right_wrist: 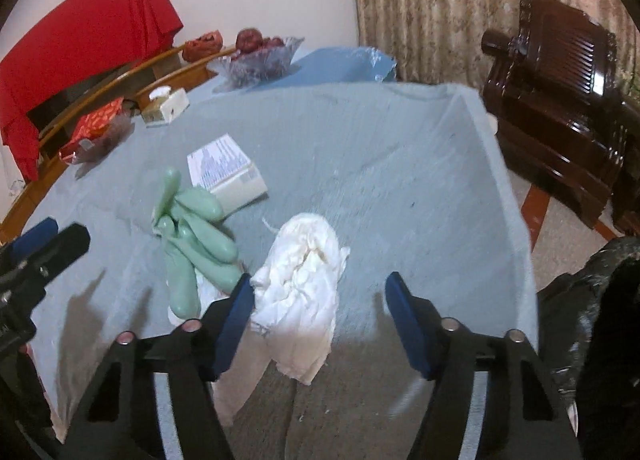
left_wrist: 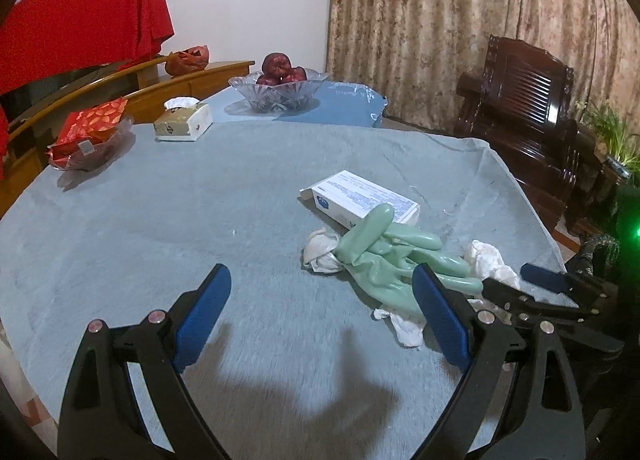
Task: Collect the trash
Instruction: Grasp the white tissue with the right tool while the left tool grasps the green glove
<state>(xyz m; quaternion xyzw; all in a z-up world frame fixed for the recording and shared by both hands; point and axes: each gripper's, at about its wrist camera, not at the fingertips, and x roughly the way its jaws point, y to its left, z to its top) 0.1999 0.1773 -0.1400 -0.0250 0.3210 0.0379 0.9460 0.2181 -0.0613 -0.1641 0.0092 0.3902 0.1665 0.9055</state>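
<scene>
While the left gripper [left_wrist: 322, 314] hangs over bare tablecloth [left_wrist: 160, 219] with jaws wide apart and nothing between them, the left wrist view puts all the trash to its right: green rubber glove [left_wrist: 384, 252] draped over the near end of the white carton [left_wrist: 362, 199], a crumpled tissue [left_wrist: 320, 250] touching the glove's left side, another tissue wad [left_wrist: 490, 262] just right of the glove. The right pad [left_wrist: 438, 316] overlaps the glove's cuff in view; contact cannot be told. Risk: closing here would likely catch only a cuff edge, drag the glove and knock the carton.

From the right wrist view, the right gripper [right_wrist: 320, 296] is also spread open, empty, with the tissue wad [right_wrist: 300, 284] sitting between its fingers, against the left one. The glove [right_wrist: 192, 244] lies just left of that wad, the carton [right_wrist: 228, 171] beyond the glove. A black trash bag [right_wrist: 592, 300] sits off the table edge, right of the wad. Risks:
- shallow pinch tears or sheds tissue
- wad hangs at the cloth edge, could slide off
- left gripper [right_wrist: 36, 260] close beside the glove, collision likely if both go in.
</scene>
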